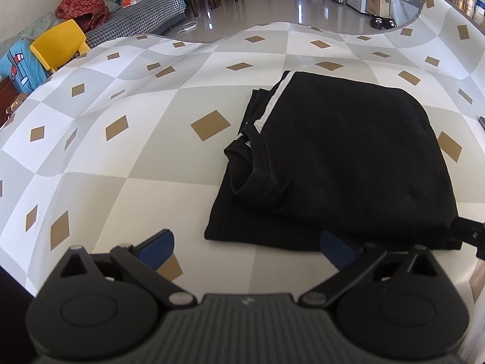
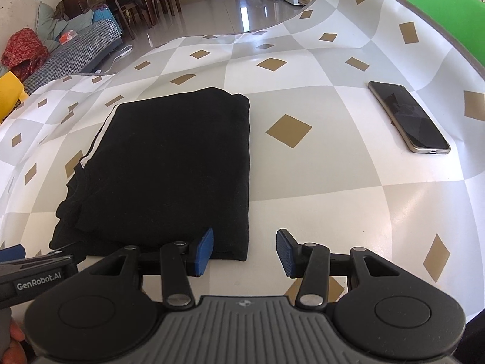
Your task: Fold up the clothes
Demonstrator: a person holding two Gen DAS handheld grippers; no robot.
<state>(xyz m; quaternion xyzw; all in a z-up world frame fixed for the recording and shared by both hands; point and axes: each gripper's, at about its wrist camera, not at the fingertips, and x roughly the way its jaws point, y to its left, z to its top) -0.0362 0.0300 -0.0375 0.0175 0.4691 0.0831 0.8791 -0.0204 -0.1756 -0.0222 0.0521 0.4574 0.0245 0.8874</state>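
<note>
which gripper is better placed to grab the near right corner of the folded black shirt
Right. The right gripper is open and straddles the black shirt's near right corner. The left gripper, also open, sits toward the shirt's near left edge.

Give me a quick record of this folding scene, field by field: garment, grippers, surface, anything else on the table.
garment: black shirt with a white stripe, folded into a rectangle, lying flat
collar: at the shirt's left edge, partly showing
left gripper: open, empty, at the shirt's near edge
right gripper: open, empty, at the shirt's near right corner
surface: checked tablecloth with tan diamonds
other item: phone, screen dark, to the right of the shirt, apart from it
</note>
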